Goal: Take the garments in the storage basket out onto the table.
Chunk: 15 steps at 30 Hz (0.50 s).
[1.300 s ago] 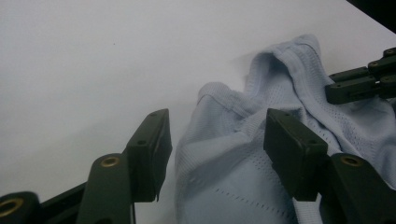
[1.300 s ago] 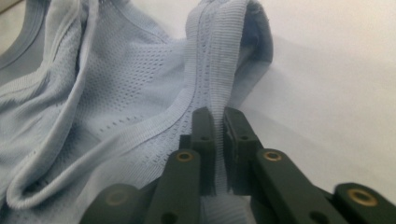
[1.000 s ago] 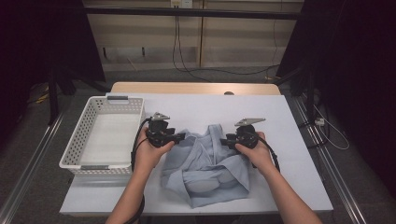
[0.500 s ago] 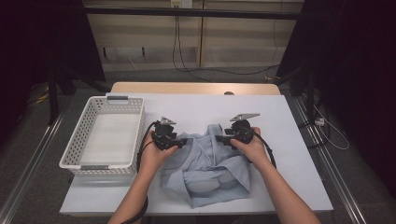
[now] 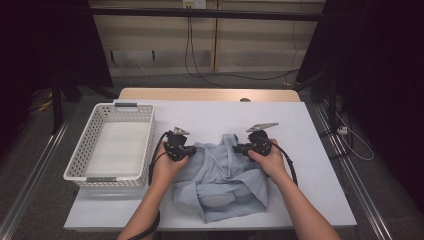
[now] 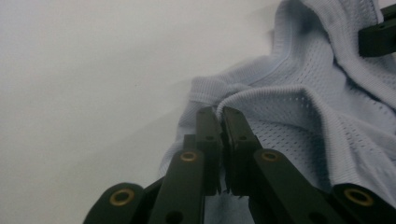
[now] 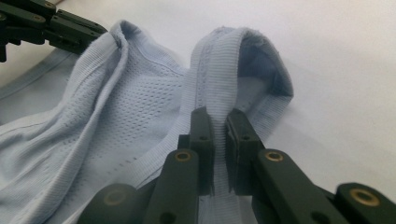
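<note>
A light blue mesh shirt (image 5: 222, 187) lies crumpled on the white table (image 5: 210, 122). My left gripper (image 5: 192, 149) pinches the shirt's ribbed edge (image 6: 243, 95) at its left side, jaws closed on the fabric (image 6: 219, 114). On the other side my right gripper (image 5: 237, 148) is shut on the ribbed collar band (image 7: 217, 70), seen close in the right gripper view (image 7: 218, 116). The two grippers face each other across the top of the shirt, a short gap between them. Each gripper's far jaws appear in the other's view.
A white perforated basket (image 5: 112, 145) stands empty at the left of the table, close to my left hand. The table's wooden far edge (image 5: 210, 94) lies beyond. Bare white surface stretches behind and to the right of the shirt.
Both grippers have moved forward, away from the person, holding the shirt's upper edge; the fabric's top has been drawn farther up the table.
</note>
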Tool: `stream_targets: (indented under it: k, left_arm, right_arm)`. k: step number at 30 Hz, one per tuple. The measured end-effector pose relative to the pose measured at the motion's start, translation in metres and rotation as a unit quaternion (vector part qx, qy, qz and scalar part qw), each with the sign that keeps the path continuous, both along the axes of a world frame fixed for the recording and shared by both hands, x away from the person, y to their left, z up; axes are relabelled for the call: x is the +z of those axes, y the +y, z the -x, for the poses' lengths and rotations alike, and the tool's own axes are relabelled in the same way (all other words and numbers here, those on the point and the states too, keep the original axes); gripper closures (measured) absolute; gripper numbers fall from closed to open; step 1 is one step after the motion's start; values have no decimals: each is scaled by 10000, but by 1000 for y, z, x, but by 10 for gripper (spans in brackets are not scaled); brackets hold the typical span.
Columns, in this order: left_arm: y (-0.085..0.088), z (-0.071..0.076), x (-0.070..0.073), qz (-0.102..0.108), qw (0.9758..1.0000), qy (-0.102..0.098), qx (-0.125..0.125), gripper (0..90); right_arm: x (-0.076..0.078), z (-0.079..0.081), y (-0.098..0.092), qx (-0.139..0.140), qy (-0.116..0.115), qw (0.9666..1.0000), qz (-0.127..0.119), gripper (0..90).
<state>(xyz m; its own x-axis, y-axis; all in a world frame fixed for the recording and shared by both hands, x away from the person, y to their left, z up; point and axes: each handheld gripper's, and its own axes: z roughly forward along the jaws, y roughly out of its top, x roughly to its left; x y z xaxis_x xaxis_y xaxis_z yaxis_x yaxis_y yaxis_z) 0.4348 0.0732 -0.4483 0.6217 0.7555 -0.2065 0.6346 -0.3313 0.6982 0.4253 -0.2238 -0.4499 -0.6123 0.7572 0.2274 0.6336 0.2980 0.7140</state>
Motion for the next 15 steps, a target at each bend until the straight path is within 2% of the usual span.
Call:
stream_targets:
  k: [1, 3, 5, 8, 10, 15]
  left_arm:
    - [1, 1, 4, 180, 9998, -10, 31, 870]
    - [5, 1, 14, 379, 9993, -36, 28, 871]
    - [9, 2, 24, 471, 9988, -124, 38, 871]
    - [14, 1, 34, 573, 9982, -192, 65, 872]
    - [15, 1, 36, 585, 9981, -171, 52, 873]
    - [12, 0, 40, 685, 9975, -166, 5, 874]
  right_arm:
    - [1, 1, -1, -16, -39, 10000, -25, 844]
    - [2, 4, -4, -60, -65, 9999, -120, 846]
    - [3, 5, -7, -87, -87, 9997, -216, 849]
    - [5, 7, -12, -162, -121, 9994, -276, 850]
    - [7, 8, -15, -197, -146, 9991, -360, 850]
    - [14, 12, -16, -233, -308, 9985, -381, 851]
